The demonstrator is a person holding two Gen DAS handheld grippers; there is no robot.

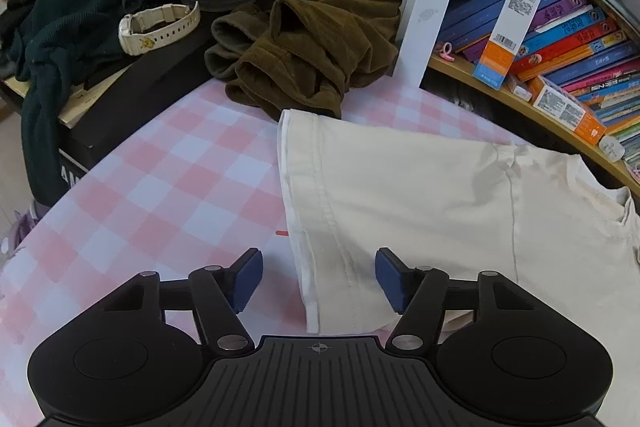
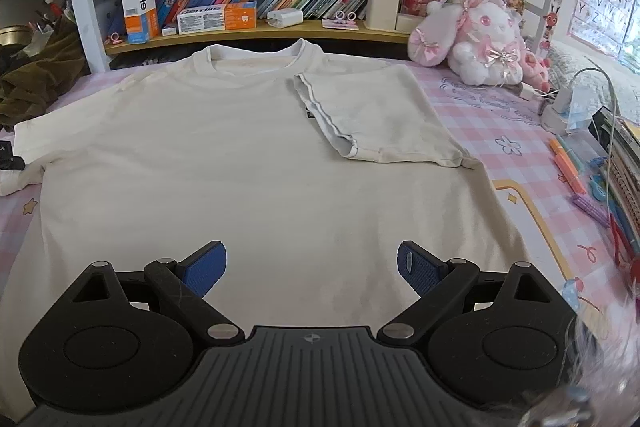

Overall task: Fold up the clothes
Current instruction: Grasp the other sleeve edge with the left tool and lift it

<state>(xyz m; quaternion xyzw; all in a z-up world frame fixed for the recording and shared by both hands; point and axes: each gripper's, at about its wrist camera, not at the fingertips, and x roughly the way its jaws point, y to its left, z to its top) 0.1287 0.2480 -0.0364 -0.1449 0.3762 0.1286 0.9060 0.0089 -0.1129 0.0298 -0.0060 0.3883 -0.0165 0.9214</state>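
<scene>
T-shirt (image 2: 224,163): cream, spread flat on the pink checked tablecloth (image 1: 168,187), collar toward the bookshelf at 12 o'clock in the right wrist view.
Right sleeve (image 2: 376,115): folded in over the chest, lying at 1 o'clock from the shirt's middle, hem edge showing white.
Left sleeve (image 1: 360,195): laid out flat, its hemmed edge running from 12 toward 6 o'clock in the left wrist view.
Left gripper (image 1: 319,279): jaws parted about halfway, straddling the sleeve hem; the blue pads do not press the cloth.
Right gripper (image 2: 312,269): jaws wide apart, hanging over the lower body of the shirt, nothing between the pads.
Brown corduroy garment (image 1: 312,47): crumpled at 12 o'clock beyond the left sleeve, just beside its end.
White watch (image 1: 158,29): on a black box at 10 o'clock.
Plush rabbit (image 2: 476,35): at 2 o'clock, off the shirt.
</scene>
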